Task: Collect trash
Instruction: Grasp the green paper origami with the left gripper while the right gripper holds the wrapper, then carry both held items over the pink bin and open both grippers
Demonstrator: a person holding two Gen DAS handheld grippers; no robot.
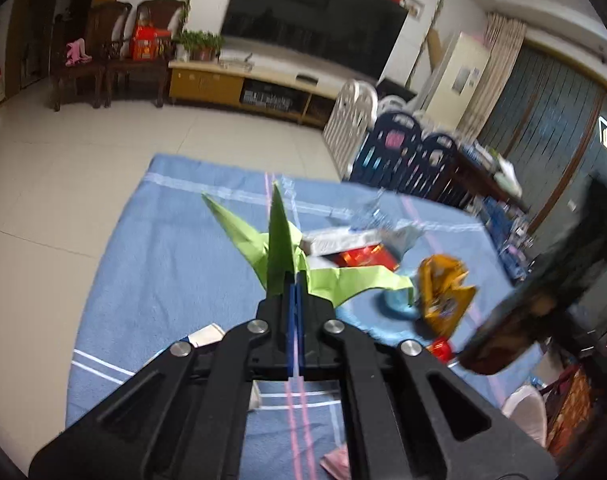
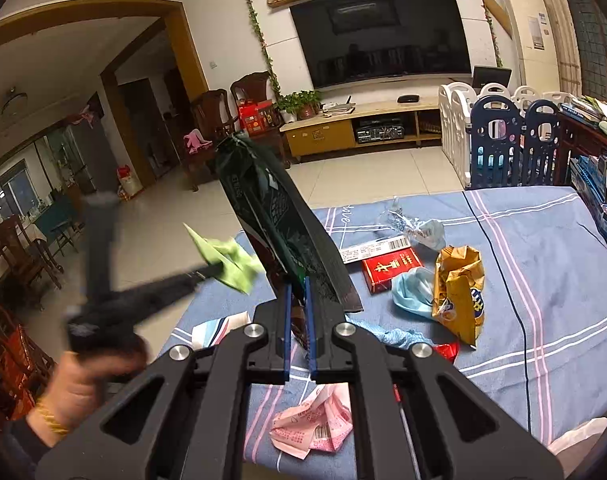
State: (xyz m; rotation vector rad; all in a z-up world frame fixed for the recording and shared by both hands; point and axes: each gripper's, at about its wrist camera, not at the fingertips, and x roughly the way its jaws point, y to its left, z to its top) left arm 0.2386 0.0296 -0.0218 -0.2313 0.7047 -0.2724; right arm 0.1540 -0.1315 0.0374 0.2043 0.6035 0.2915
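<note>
My left gripper (image 1: pixel 294 280) is shut on a green paper crane (image 1: pixel 287 248), held above the blue tablecloth; the same crane (image 2: pixel 227 258) shows blurred at the left gripper's tip in the right wrist view. My right gripper (image 2: pixel 297 292) is shut on a dark green wrapper (image 2: pixel 275 216) that stands up tall from its jaws; it appears as a dark blurred shape (image 1: pixel 543 292) at the right of the left wrist view. On the cloth lie a yellow snack bag (image 2: pixel 459 292), a red cigarette box (image 2: pixel 389 268), a light blue face mask (image 2: pixel 413 290) and crumpled pink paper (image 2: pixel 315 424).
A table under a blue striped cloth (image 2: pixel 543 264) holds the trash. Clear plastic wrap (image 2: pixel 403 220), a white barcoded box (image 2: pixel 377 250) and a small red wrapper (image 2: pixel 447 350) also lie there. A person's hand (image 2: pixel 79 380) holds the left gripper. A playpen fence (image 2: pixel 511 140) stands behind.
</note>
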